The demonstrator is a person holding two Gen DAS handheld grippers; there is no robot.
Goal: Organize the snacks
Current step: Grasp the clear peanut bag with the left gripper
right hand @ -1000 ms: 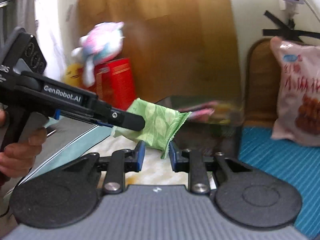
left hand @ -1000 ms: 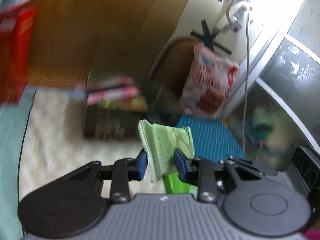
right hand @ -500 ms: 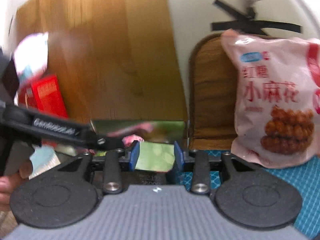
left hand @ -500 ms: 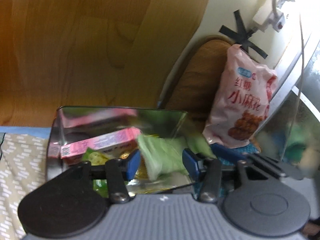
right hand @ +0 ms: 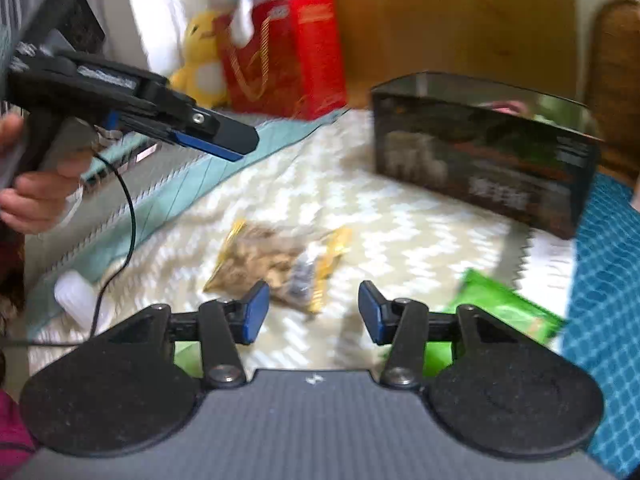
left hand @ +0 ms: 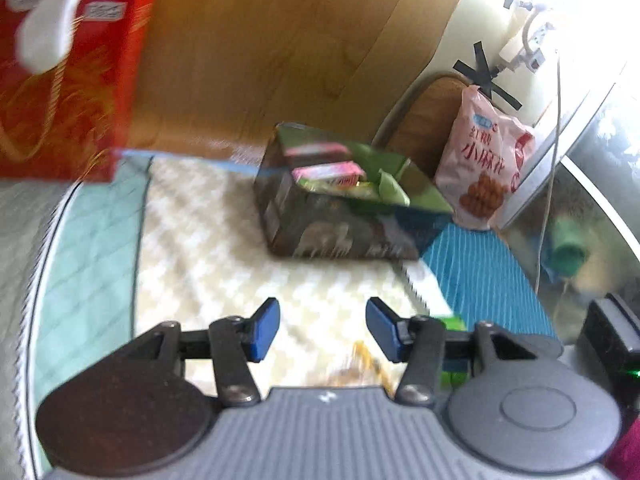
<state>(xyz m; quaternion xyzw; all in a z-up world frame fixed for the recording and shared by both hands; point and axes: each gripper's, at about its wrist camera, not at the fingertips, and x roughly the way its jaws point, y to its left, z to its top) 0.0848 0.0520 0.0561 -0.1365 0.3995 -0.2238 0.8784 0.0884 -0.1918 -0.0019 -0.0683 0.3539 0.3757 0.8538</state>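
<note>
My left tongs (left hand: pixel 322 328) are spread and hold nothing; only the cream zigzag blanket (left hand: pixel 208 248) shows between the blue pads. My right tongs (right hand: pixel 308 310) are also empty, and their jaws are opening at this moment, with nothing between them.

The dark box (right hand: pixel 480 156) for the snacks stands on the blanket toward its far edge. In the left view I can see into it: a pink pack (left hand: pixel 328 170) and a green packet (left hand: pixel 390 190) already lie inside. A big pink bag of snacks (left hand: pixel 484 160) leans behind the box, against the brown chair back (left hand: pixel 424 120).

Two loose snacks wait on the blanket. The yellow bag (right hand: pixel 272 260), with brown pieces visible inside, lies near the middle, just ahead of my right tongs. The bright green bag (right hand: pixel 504 308) lies near the right edge of the blanket, close to the blue checked cloth (right hand: pixel 608 280).

I judge that the yellow bag is light and soft, and its film is slippery and will crumple. The pieces inside look brittle, so I should not squeeze the middle. Better is to pinch the flat sealed edge at one end, where the film is doubled and stiff, and lift it hanging. The green bag I think handles the same way. The pictures are blurred, so I cannot tell the seams exactly.
</note>
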